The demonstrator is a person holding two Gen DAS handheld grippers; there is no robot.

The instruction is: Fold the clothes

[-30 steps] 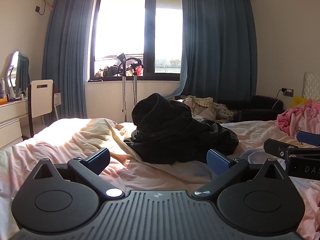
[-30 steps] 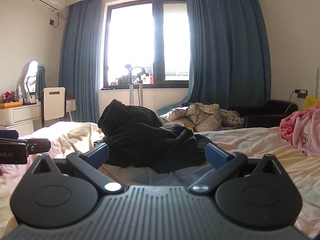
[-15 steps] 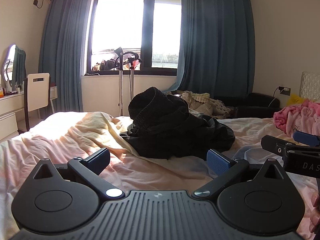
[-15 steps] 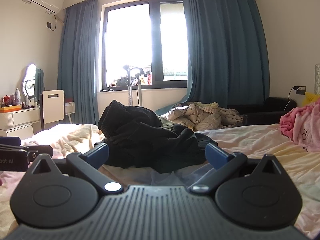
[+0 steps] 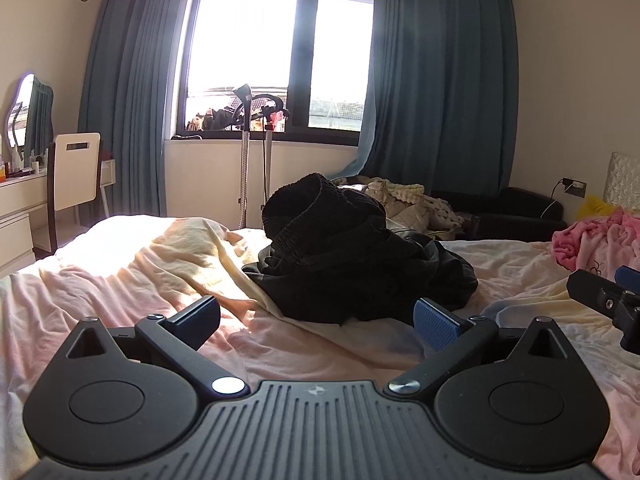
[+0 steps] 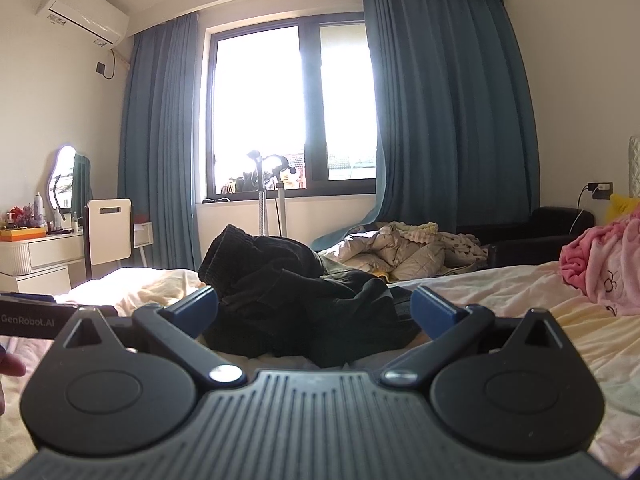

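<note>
While both cameras look low across it, the wide bed with a rumpled pale pink and cream sheet point(image 5: 132, 280) fills the lower half of each view. Behind it: tall blue pleated curtains point(image 6: 448, 120) on both sides of a dark-framed window point(image 6: 308, 104), bright outside. Crumpled heap of black clothing point(image 5: 352, 260) lies mid-bed, loose, unfolded, one ribbed part sticking up at its left; in the right wrist view the same heap point(image 6: 296, 292) sits straight ahead between the spread fingers, apart from them. Beyond the bed, a black armchair point(image 5: 516, 216) with a pile of beige quilted fabric point(image 6: 400, 248) just beside it. Bunched pink fabric point(image 6: 600, 260) at the bed's right edge. White chair point(image 5: 78, 168) next to a white dressing table point(image 6: 36, 256) with a wavy mirror point(image 6: 64, 176), left wall. White wall air conditioner point(image 6: 84, 12) top left. Thin metal stand point(image 5: 246, 160) before the window.

Left gripper point(image 5: 316, 320): black, blue pads, jaws spread wide, nothing between them, hovering over sheet short of the heap. Right gripper point(image 6: 314, 310): jaws spread wide too, nothing pinched. Each gripper's tip shows at the other view's edge.
</note>
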